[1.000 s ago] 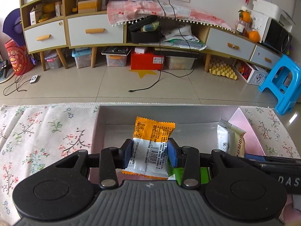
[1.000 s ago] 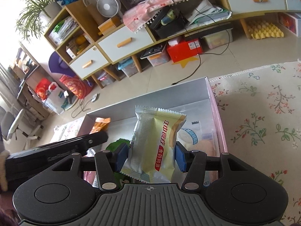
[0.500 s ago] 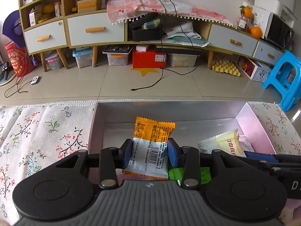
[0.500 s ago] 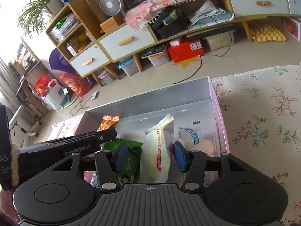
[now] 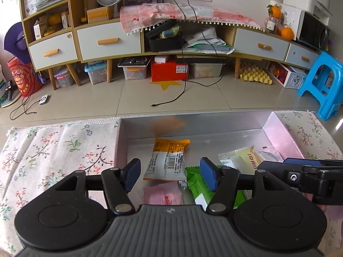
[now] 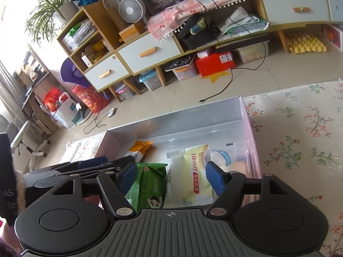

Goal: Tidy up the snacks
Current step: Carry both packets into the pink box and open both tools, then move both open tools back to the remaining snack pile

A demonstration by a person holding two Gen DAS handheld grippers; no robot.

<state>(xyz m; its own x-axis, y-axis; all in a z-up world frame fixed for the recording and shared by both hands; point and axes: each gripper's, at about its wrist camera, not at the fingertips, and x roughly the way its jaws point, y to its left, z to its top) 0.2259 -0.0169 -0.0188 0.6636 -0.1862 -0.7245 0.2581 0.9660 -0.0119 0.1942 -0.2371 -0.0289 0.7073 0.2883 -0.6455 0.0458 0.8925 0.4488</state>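
A silver box [image 5: 193, 124] with pink side walls sits on the floral cloth and holds several snack packets. My left gripper [image 5: 170, 176] is open above the box; the orange and white packet [image 5: 168, 160] lies loose on the box floor between its fingers. A pink packet [image 5: 164, 196] and a green packet [image 5: 198, 184] lie nearer. My right gripper [image 6: 172, 178] is open over the box [image 6: 171, 120]; the pale yellow packet [image 6: 190, 177] lies below it beside the green packet [image 6: 150, 186]. A clear-wrapped pastry [image 6: 223, 156] lies at the right wall.
The floral cloth [image 5: 53, 150] covers the table on both sides of the box. Beyond the table edge are a tiled floor, a long cabinet [image 5: 107, 40] and a blue stool [image 5: 321, 81]. The right gripper's body [image 5: 300, 177] shows beside my left one.
My left gripper opened and let go of the orange and white packet, which now lies in the box. My right gripper opened wider and the yellow packet settled flat.
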